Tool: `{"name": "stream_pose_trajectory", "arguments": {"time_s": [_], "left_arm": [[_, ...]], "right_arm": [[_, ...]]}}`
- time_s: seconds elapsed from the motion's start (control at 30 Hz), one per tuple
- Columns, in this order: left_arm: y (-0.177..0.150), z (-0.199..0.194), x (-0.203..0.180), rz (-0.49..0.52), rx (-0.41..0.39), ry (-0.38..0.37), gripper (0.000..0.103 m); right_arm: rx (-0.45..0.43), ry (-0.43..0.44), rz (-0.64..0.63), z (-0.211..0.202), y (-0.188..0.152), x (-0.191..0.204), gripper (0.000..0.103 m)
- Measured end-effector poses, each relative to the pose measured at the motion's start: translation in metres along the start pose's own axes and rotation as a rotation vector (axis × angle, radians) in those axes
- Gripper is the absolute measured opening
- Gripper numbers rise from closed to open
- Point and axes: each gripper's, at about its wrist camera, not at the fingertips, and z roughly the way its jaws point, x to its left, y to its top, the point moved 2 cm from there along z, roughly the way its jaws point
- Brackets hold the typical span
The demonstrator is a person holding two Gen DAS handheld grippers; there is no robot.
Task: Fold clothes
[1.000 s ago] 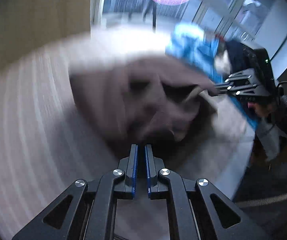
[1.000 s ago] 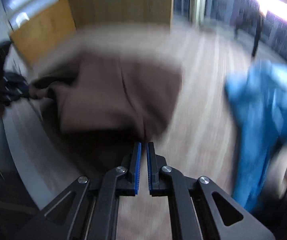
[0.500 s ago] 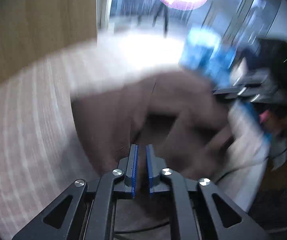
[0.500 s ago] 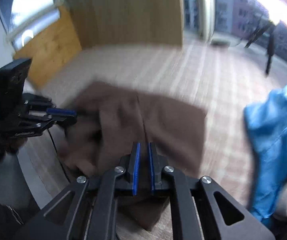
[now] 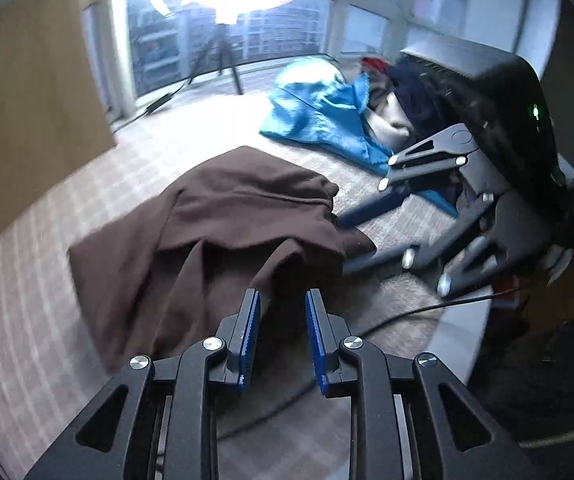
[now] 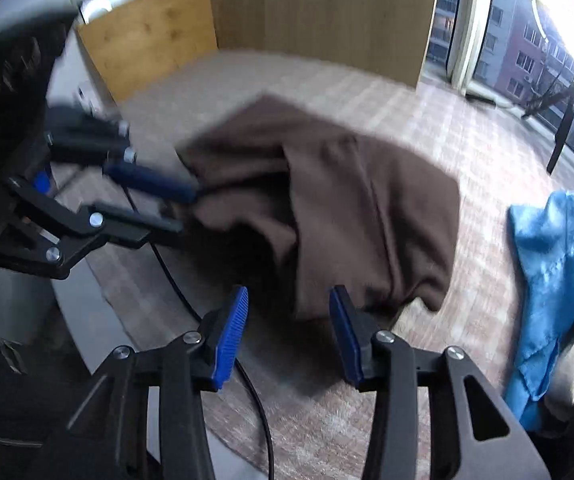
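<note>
Lying in a loose heap on the pale checked cloth (image 5: 87, 208) that covers the table, the dark brown woollen garment (image 5: 223, 232) is partly doubled over itself, one layer folded across another with a soft ridge running through its middle; its near edge droops toward both cameras. Neither tool grips it. The left gripper (image 5: 282, 316), black with blue ribbed pads, hangs just above the garment's near hem, its jaws opening and nothing pinched between them (the fabric shows through the gap, beneath them, not clamped). The right gripper (image 6: 288, 322) is released as well, its jaws opening wider, set over the shadowed lower edge of the same brown garment (image 6: 347, 208), with no cloth caught between the pads. Each camera sees the other tool beside the heap, its fingers close to the garment's side, though blur hides whether they touch. A thin black cable (image 6: 175, 280) runs over the table's curved front edge near the garment. Farther off, toward the windows, a crumpled bright blue satin garment (image 5: 319, 116) lies on the same cloth, well apart from the brown one, with a pile of beige and dark clothes (image 5: 395, 116) just beside it. A light wooden panel (image 6: 319, 12) stands behind the table.
</note>
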Motion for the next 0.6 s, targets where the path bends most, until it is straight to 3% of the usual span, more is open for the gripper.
{"name": "stream_pose_trajectory", "arguments": {"time_s": [0.13, 0.2, 0.3, 0.37, 0.47, 0.6], "left_arm": [[0.004, 0.024, 0.002, 0.038, 0.027, 0.008, 0.021], [0.002, 0.032, 0.005, 0.031, 0.058, 0.003, 0.009], [-0.003, 0.03, 0.007, 0.033, 0.079, -0.014, 0.005], [-0.004, 0.026, 0.007, 0.041, 0.084, -0.024, 0.003], [-0.004, 0.024, 0.011, 0.022, 0.085, -0.049, 0.002], [-0.005, 0.023, 0.011, -0.005, 0.097, -0.082, 0.002]], "right_arm": [[-0.041, 0.032, 0.17, -0.003, -0.01, -0.02, 0.042], [-0.03, 0.035, 0.194, 0.002, -0.01, -0.022, 0.042], [-0.012, 0.035, 0.198, 0.012, -0.014, -0.012, 0.039], [-0.003, 0.014, 0.211, 0.018, -0.014, -0.012, 0.022], [-0.009, 0.048, 0.277, 0.023, -0.014, -0.028, 0.01], [-0.037, 0.057, 0.304, 0.002, -0.014, -0.031, 0.008]]}}
